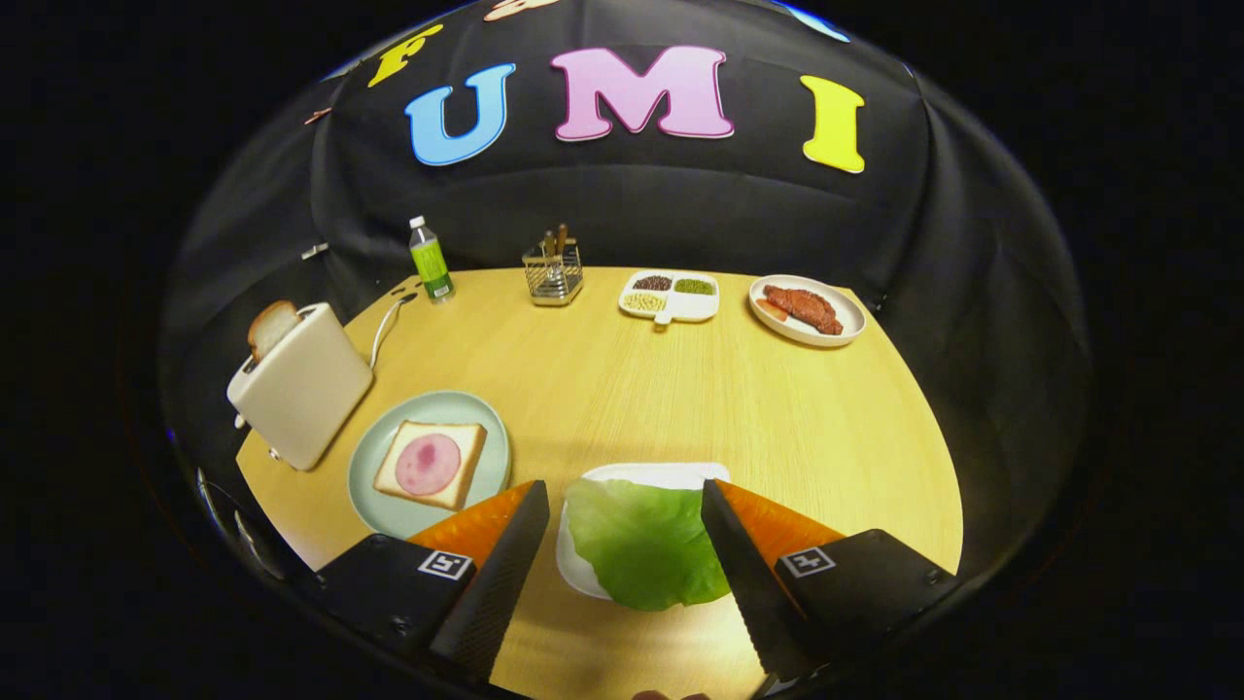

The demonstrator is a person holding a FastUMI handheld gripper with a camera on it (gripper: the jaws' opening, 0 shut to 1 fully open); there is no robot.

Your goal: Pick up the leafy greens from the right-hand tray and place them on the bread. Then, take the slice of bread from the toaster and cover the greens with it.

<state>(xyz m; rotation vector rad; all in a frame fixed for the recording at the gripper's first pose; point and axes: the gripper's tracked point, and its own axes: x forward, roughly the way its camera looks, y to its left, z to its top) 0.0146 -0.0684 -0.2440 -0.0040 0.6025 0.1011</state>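
A green lettuce leaf (646, 544) lies on a white tray (641, 475) on the wooden table. My gripper (627, 496) hovers open over it, with the leaf between the two fingers and neither finger touching it. To the left, a pale green plate (374, 476) carries a slice of bread (431, 464) topped with a round of pink ham. Further left stands a cream toaster (303, 387) with a second slice of bread (271, 327) sticking out of its slot.
Along the table's far side stand a green-labelled bottle (429, 259), a wire cutlery holder (554, 272), a divided white dish of beans (671, 295) and a white plate of meat (807, 310). The toaster's cable runs toward the bottle.
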